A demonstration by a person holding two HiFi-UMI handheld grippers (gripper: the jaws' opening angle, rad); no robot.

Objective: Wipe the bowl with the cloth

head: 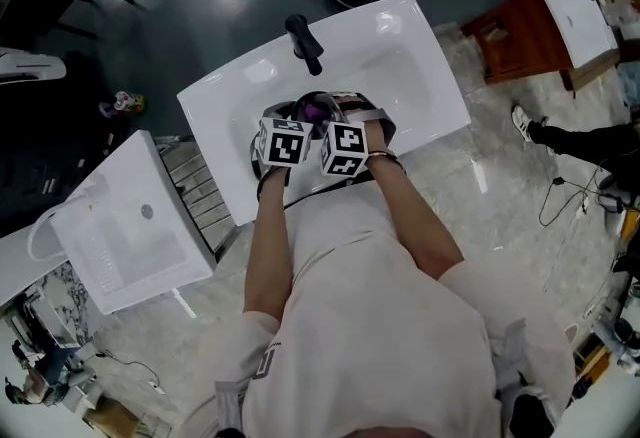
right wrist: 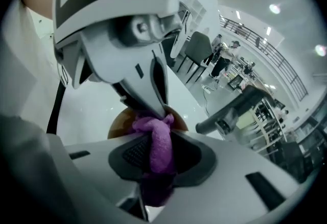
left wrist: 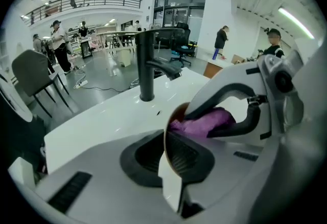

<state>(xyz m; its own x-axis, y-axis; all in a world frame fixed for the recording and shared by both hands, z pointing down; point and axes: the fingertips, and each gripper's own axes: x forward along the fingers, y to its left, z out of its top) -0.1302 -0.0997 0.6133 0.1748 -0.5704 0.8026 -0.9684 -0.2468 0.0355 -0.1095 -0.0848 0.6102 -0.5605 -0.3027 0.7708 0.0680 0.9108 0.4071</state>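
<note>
Head view, from the left edge: a spare white basin sits at lower left, close to the corner of the white sink top that fills the centre. A black faucet stands at the sink's far edge, just beyond the tools. Over the hollow, two marker cubes sit side by side and cover most of the bowl. Only a dark rim and a scrap of purple cloth show.

Left gripper view has the left gripper clamped on the brown bowl's rim, with the bowl seen edge-on. Right gripper view has the right gripper closed on the cloth, which is pressed into the bowl.

Bare white sink lies either side of the tools. At upper right a wooden cabinet stands well apart, and cables trail over the floor at right.
</note>
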